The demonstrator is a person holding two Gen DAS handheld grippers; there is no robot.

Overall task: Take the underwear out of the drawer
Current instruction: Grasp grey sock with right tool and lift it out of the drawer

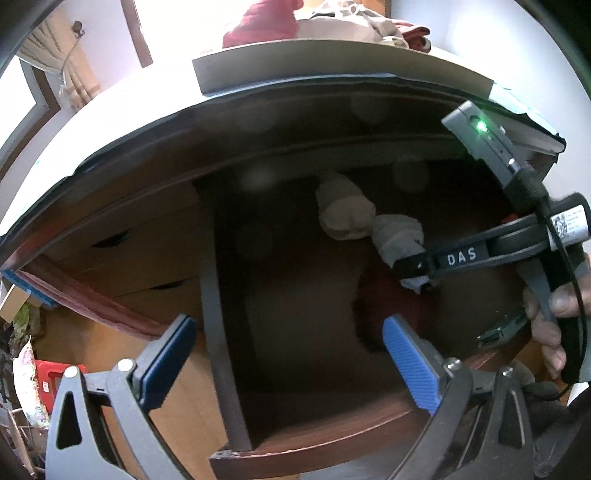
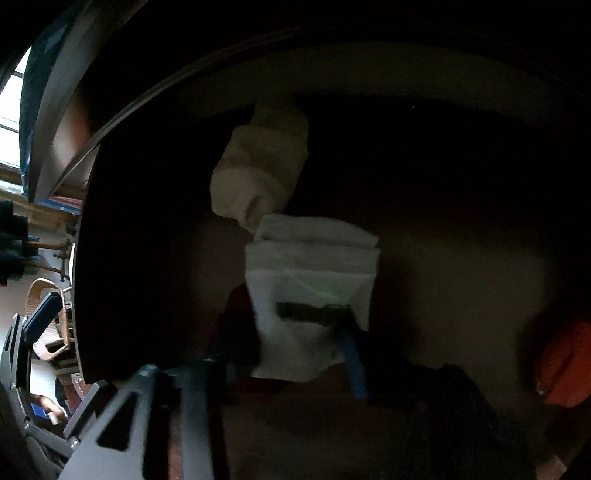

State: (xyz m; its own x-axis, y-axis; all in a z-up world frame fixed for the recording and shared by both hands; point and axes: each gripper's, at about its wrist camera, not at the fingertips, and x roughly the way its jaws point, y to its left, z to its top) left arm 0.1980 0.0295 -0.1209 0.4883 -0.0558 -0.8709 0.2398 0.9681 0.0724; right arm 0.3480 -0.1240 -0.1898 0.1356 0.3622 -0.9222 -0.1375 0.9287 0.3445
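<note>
The brown wooden drawer (image 1: 314,439) is pulled open below a white-topped dresser. Inside lie a cream rolled bundle (image 1: 343,212), a white folded underwear piece (image 1: 397,236) and a dark red garment (image 1: 388,306). My right gripper (image 1: 415,275) reaches into the drawer from the right and is shut on the white underwear (image 2: 310,295), which hangs between its jaws in the right wrist view. The cream bundle (image 2: 258,166) lies behind it. My left gripper (image 1: 291,354) is open and empty, hovering above the drawer's front.
A pile of red and beige clothes (image 1: 332,26) lies on the dresser top. Closed drawers (image 1: 140,254) are to the left. An orange garment (image 2: 565,362) sits at the drawer's right. Wooden floor and clutter lie at the lower left.
</note>
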